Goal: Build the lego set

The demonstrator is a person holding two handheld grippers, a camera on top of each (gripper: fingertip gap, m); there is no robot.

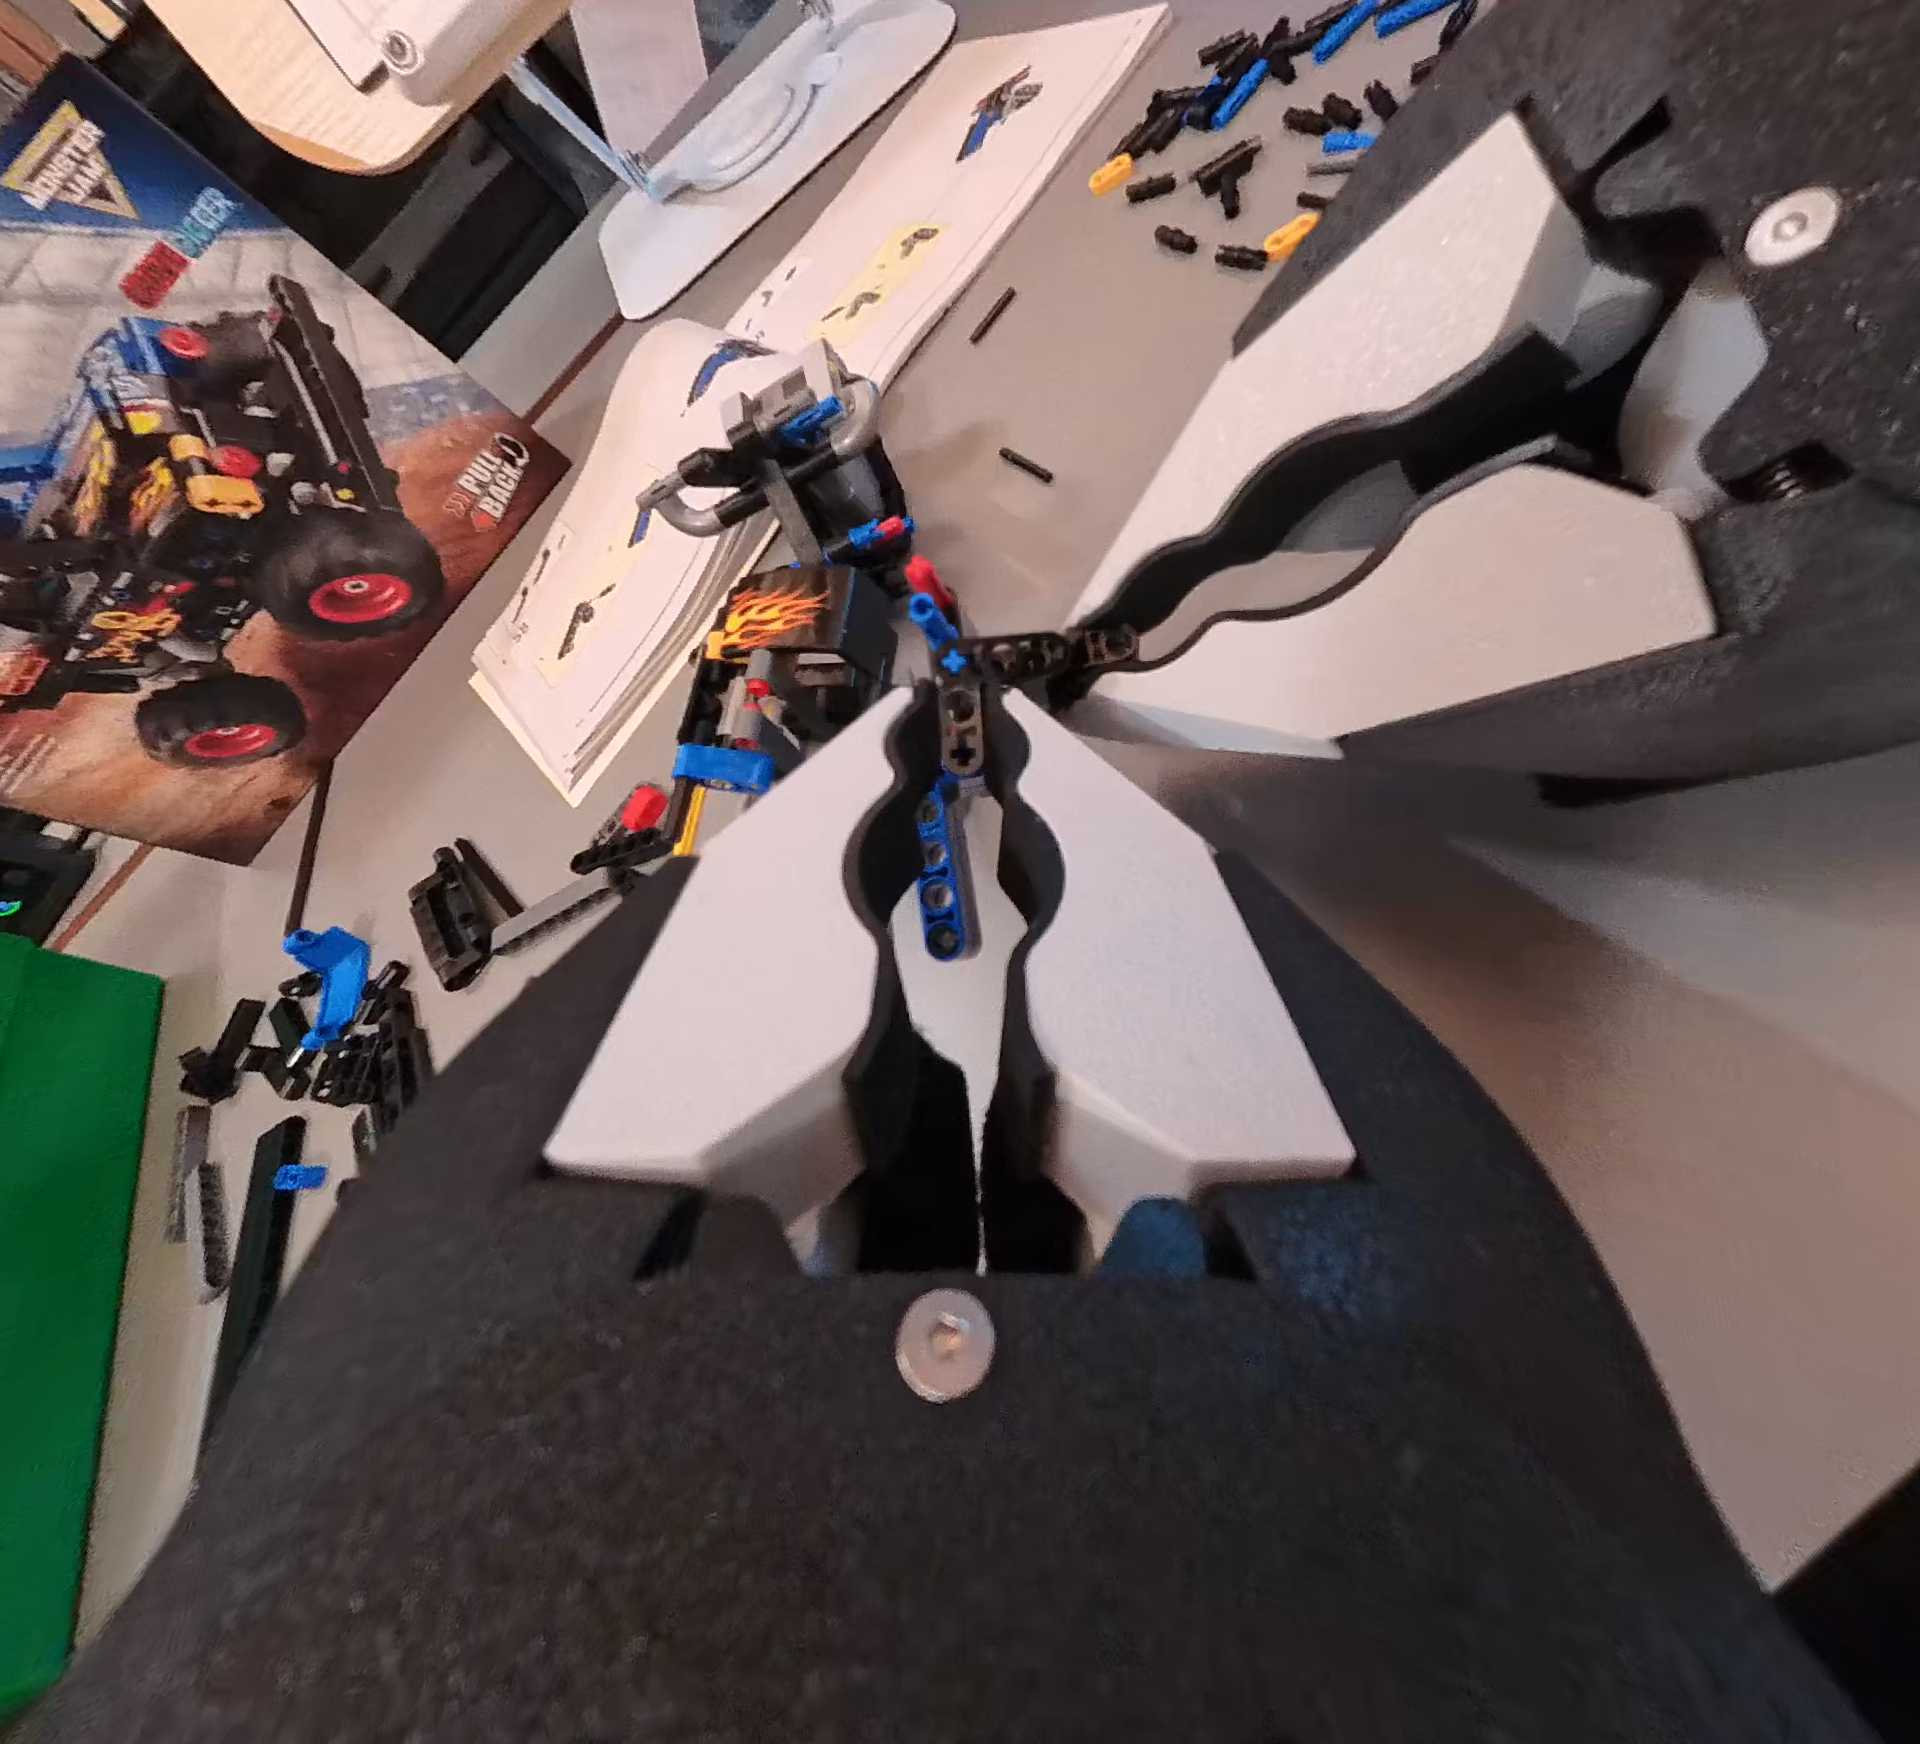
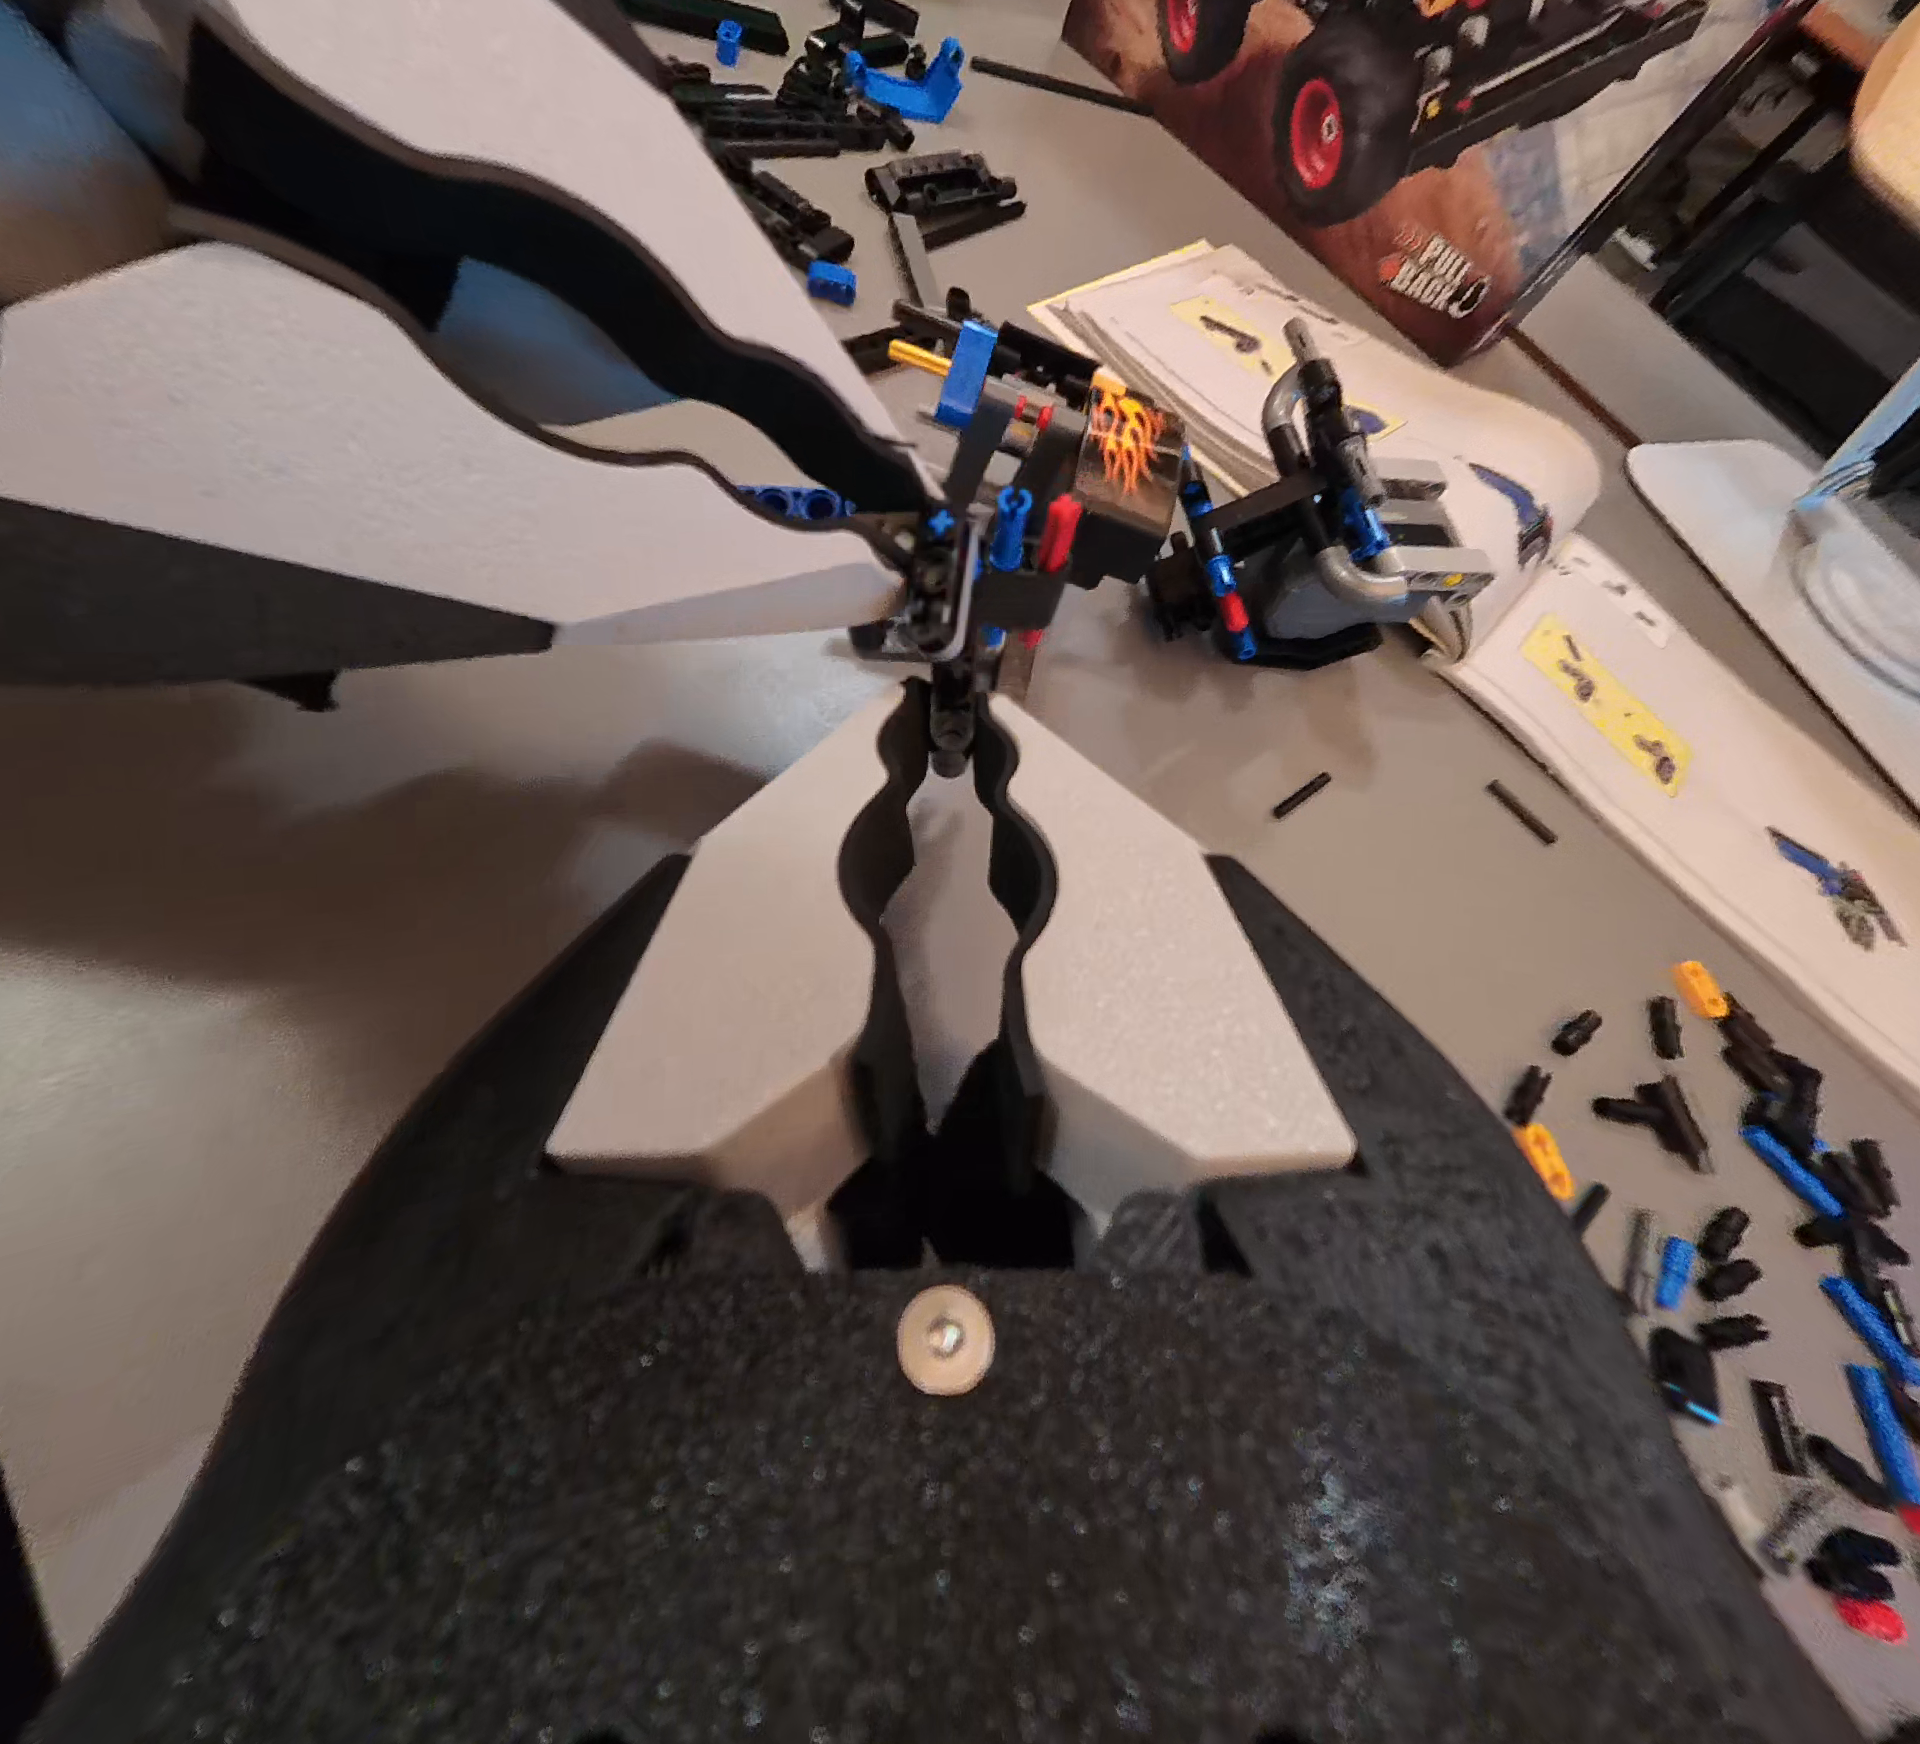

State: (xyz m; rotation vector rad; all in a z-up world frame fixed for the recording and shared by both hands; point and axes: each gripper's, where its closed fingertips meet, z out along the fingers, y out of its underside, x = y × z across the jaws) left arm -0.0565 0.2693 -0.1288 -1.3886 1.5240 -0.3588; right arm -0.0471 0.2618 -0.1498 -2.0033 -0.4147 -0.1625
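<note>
My left gripper (image 1: 961,707) is shut on the blue beam (image 1: 940,863) of a part-built truck chassis (image 1: 790,645) with a flame-sticker panel, holding it above the table. It enters the right wrist view (image 2: 902,556) from the left, with the chassis (image 2: 1081,489) at its tips. My right gripper (image 2: 951,712) is shut on a small black piece (image 2: 951,733) pressed against the chassis's underside. In the left wrist view it (image 1: 1091,655) comes in from the right, gripping a black beam (image 1: 1023,655) at the chassis's end. A second sub-assembly with grey curved pipes (image 1: 779,447) (image 2: 1340,541) rests on the booklet.
The open instruction booklet (image 1: 966,219) (image 2: 1600,718) lies behind the chassis. The set's box (image 1: 208,499) (image 2: 1455,32) stands beyond. Loose black, blue and yellow parts lie in two piles (image 1: 1257,125) (image 1: 332,1040) (image 2: 1766,1227) (image 2: 831,94). A white stand base (image 1: 769,146) and a green block (image 1: 62,1279) sit nearby. Only a small space, under 4 cm, lies between the two pairs of fingers.
</note>
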